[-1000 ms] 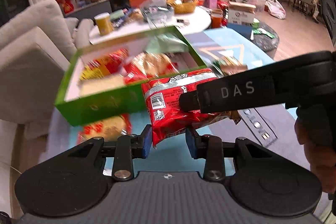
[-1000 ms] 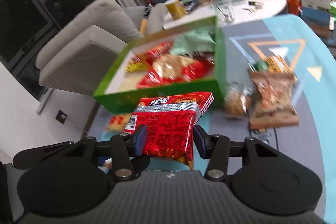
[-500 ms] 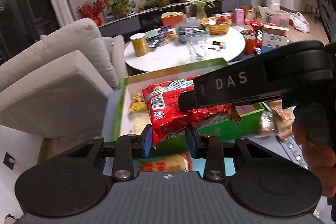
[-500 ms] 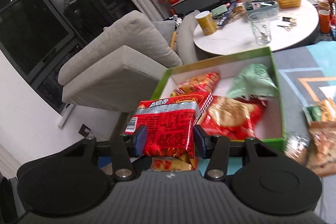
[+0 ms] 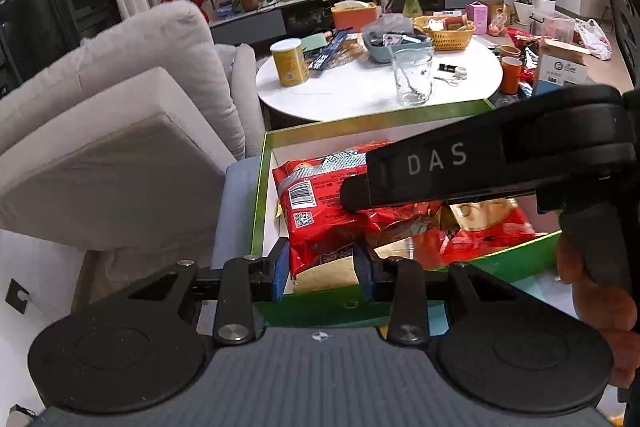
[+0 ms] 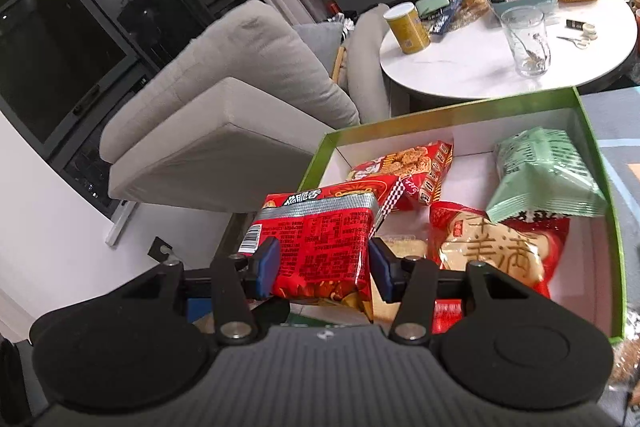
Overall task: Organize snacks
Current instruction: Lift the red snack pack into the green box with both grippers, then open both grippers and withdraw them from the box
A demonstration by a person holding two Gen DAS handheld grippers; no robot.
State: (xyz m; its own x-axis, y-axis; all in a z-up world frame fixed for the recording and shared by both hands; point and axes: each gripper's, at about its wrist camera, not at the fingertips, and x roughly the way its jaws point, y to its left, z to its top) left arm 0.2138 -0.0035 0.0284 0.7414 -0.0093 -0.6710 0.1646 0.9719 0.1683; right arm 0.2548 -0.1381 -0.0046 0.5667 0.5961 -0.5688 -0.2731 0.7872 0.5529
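Note:
Both grippers hold one red snack packet (image 5: 320,211) over the near left corner of the green box (image 5: 260,187). My left gripper (image 5: 322,269) is shut on the packet's lower end. My right gripper (image 6: 322,267) is shut on the same packet (image 6: 320,239); its black body crosses the left wrist view (image 5: 480,163). The box (image 6: 616,227) holds a red cracker bag (image 6: 416,163), a pale green bag (image 6: 540,179) and a red bag with gold characters (image 6: 500,247).
A grey sofa (image 5: 100,131) stands left of the box. A round white table (image 5: 360,87) behind it carries a glass (image 5: 414,77), a yellow can (image 5: 289,63) and a yellow basket (image 5: 446,35). Plants line the far shelf.
Both grippers have carried the red packet forward and left, from in front of the box to above its near left corner. Both stay shut on it.

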